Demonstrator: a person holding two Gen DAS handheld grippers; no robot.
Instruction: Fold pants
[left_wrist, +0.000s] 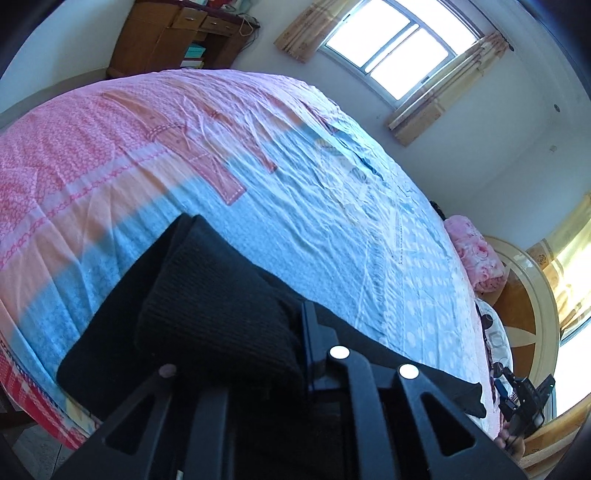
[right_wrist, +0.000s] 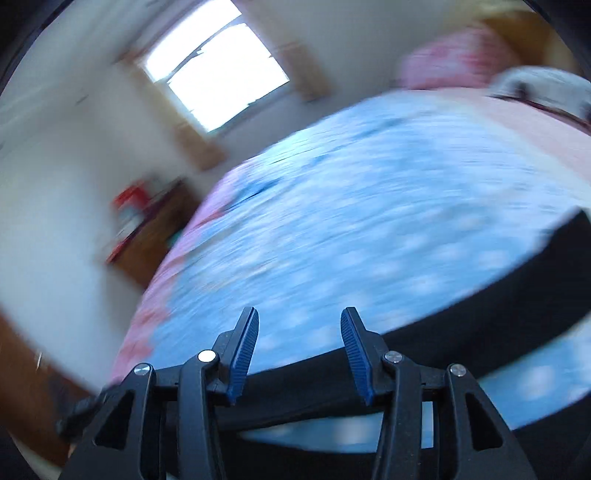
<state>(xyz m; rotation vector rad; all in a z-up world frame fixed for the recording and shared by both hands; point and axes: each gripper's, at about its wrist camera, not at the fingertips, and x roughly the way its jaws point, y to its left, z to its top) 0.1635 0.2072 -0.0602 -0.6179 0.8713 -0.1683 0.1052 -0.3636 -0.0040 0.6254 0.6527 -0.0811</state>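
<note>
Black pants (left_wrist: 218, 306) bunched in the clamped left gripper (left_wrist: 306, 332), fingertips buried; right gripper (right_wrist: 299, 347) spread, seemingly empty amid blur.

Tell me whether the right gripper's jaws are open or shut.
Open. In the right wrist view the right gripper has a clear gap between its blue pads, nothing between them; the black pants lie beyond.

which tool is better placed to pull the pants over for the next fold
Left. The left tool is shut on the black pants, bunched at its tips. The right tool is open with nothing between its pads, above the bed.
</note>
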